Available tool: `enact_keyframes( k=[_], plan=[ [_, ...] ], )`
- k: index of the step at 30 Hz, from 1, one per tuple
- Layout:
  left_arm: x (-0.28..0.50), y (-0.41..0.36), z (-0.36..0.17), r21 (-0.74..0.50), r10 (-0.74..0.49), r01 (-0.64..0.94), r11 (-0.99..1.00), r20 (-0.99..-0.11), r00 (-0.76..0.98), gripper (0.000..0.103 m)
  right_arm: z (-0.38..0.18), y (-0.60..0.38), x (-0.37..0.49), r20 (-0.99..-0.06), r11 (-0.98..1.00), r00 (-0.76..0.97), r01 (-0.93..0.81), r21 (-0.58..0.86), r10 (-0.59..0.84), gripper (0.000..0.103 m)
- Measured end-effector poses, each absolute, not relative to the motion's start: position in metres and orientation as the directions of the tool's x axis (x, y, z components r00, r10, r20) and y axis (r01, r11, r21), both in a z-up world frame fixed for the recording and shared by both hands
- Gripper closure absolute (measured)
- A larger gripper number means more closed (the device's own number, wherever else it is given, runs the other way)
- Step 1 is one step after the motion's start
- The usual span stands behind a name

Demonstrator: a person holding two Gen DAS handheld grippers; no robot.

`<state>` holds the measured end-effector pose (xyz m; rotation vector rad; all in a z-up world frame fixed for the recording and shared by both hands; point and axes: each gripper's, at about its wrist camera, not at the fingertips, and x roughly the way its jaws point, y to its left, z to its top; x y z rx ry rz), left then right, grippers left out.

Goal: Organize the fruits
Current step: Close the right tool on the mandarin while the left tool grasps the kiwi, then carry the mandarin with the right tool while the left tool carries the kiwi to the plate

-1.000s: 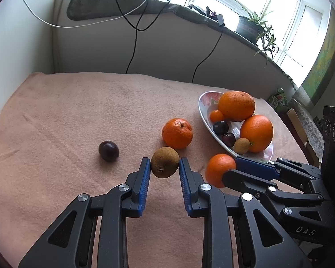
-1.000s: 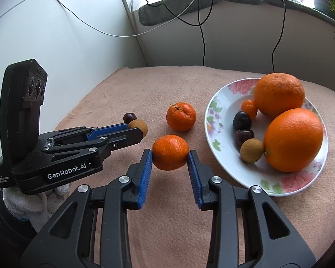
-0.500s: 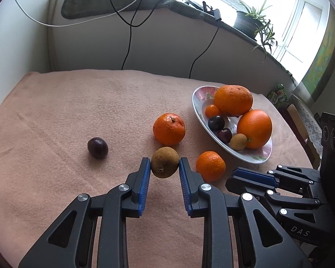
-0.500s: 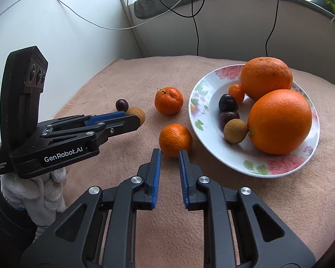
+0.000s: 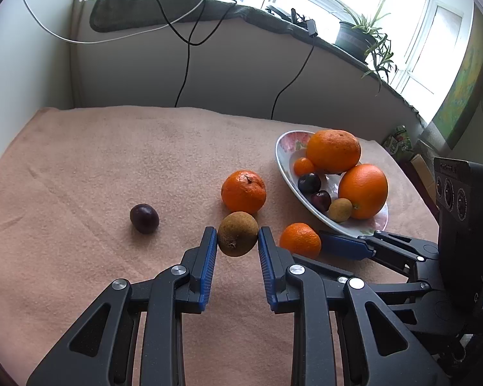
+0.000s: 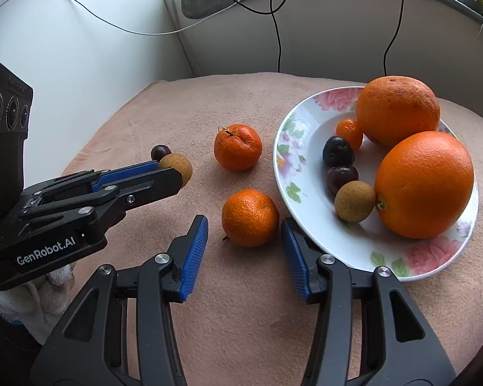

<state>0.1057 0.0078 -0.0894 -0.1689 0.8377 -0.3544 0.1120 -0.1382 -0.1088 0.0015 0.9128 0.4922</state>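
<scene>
My left claw (image 5: pixel 237 241) was squeezed tight on a small brown fruit (image 5: pixel 237 237). It held the fruit up off the pink cloth (image 5: pixel 112 167) on the counter, so the fruit could be carried to the plate (image 6: pixel 309 222). I think that was why I kept such a firm hold: a round fruit rolls away if you let go.

My right claw (image 6: pixel 244 230) was opening. A little orange (image 6: pixel 250 217) sat on the cloth between its two blue pads, but the pads did not press on it. The orange lay just beside the rim of the plate, so it had only a short way to go.

The plate already had two big oranges (image 6: pixel 423 183), a tiny orange, two dark plums and one more brown fruit in it. They were packed close at one side.

Another orange (image 6: pixel 237 146) and a dark plum (image 5: pixel 144 218) were out on the cloth, apart from the plate. I guessed these would need picking up too.
</scene>
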Motion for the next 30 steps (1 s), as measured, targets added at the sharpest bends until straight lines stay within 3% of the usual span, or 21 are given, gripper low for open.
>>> enact_keyframes(
  k=[4, 6, 19, 30],
  plan=[
    [0.106, 0.009, -0.089, -0.285, -0.373, 0.241, 0.928, -0.694, 0.616, 0.078, -0.108, -0.131, 0.114, -0.757, 0.891, 0.520, -0.416, 0.180, 0.395, 0.055],
    [0.105, 0.010, -0.088, -0.287, -0.374, 0.240, 0.927, -0.691, 0.619, 0.078, -0.107, -0.132, 0.112, -0.754, 0.896, 0.530, -0.409, 0.174, 0.389, 0.064],
    [0.111, 0.003, -0.079, -0.286, -0.384, 0.256, 0.923, -0.677, 0.628, 0.078, -0.079, -0.154, 0.094, -0.684, 0.868, 0.560, -0.436, 0.236, 0.467, 0.066],
    [0.125, -0.027, -0.069, -0.281, -0.420, 0.314, 0.907, -0.663, 0.620, 0.078, -0.062, -0.188, 0.095, -0.656, 0.896, 0.620, -0.380, 0.230, 0.431, 0.065]
  ],
)
